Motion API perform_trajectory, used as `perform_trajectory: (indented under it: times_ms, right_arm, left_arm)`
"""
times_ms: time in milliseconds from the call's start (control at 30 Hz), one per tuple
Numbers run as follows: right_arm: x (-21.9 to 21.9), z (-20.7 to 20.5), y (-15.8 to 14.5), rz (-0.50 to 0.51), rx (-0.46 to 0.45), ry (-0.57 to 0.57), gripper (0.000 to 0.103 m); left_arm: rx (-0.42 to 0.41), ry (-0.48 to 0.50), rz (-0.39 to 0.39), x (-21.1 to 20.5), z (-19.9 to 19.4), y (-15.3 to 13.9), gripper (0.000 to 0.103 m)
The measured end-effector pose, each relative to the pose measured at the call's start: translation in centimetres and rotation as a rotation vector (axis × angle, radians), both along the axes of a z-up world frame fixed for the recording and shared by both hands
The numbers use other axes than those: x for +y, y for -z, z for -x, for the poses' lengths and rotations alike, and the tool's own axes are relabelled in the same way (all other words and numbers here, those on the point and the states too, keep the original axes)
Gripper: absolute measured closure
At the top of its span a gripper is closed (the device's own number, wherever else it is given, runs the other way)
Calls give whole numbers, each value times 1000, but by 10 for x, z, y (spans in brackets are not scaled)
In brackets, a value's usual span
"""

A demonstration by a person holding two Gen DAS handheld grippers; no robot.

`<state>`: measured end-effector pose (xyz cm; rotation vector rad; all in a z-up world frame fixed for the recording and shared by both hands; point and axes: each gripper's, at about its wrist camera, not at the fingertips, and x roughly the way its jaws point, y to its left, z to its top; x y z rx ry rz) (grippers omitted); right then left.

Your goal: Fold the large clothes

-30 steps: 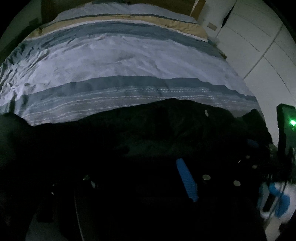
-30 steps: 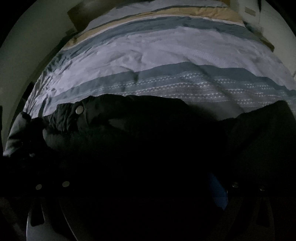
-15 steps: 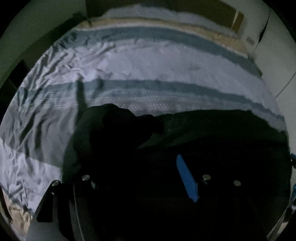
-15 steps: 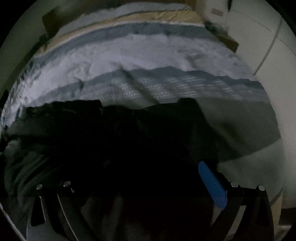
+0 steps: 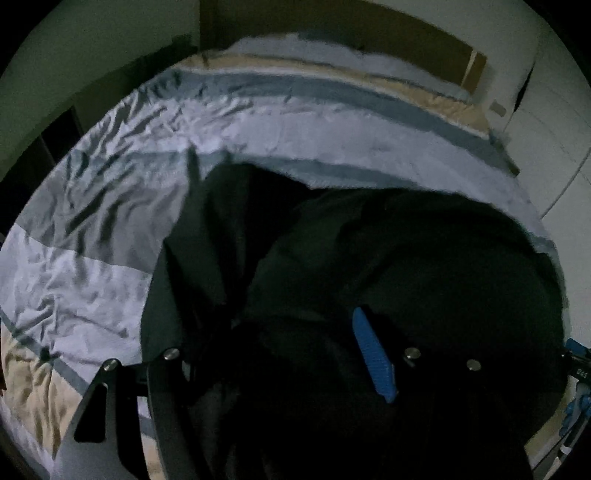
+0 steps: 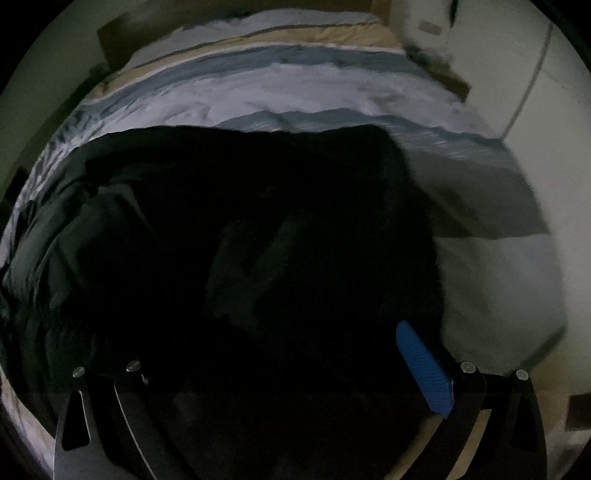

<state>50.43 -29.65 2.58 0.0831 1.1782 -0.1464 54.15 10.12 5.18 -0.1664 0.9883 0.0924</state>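
Observation:
A large black garment (image 5: 388, 266) hangs bunched in front of my left gripper (image 5: 280, 347) and fills the lower middle of the left wrist view. Its blue right pad (image 5: 373, 354) shows; the left finger is buried in cloth. The jaws look wide, with fabric between them. The same black garment (image 6: 258, 240) fills the right wrist view in front of my right gripper (image 6: 280, 354). Its blue pad (image 6: 424, 369) shows at the right, the left finger is lost in dark cloth. Whether either gripper pinches the cloth is hidden.
A bed with a striped cover (image 5: 110, 206) in white, grey-blue and tan lies under and beyond the garment, also in the right wrist view (image 6: 295, 88). A brown headboard (image 5: 369, 33) is at the far end. White wardrobe doors (image 6: 554, 110) stand at the right.
Both grippers have lifted and swung with the garment. The black cloth has risen and now covers more of the bed in both views. The left view has turned leftwards.

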Motion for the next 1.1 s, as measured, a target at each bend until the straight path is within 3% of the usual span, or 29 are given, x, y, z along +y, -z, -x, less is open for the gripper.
perform_trajectory:
  times_ms: [200, 400, 733, 1100]
  right_arm:
    - [5, 39, -39, -46, -90, 37, 0]
    - [21, 68, -62, -77, -122, 30, 0]
    - [21, 89, -83, -84, -133, 49, 0]
    - [23, 95, -84, -80, -107, 60, 0]
  left_arm:
    - [-63, 29, 7, -24, 40, -35, 36]
    - [-74, 72, -14, -37, 73, -60, 32]
    - [-95, 88, -37, -35, 102, -88, 31]
    - [-94, 68, -72, -19, 111, -99, 31]
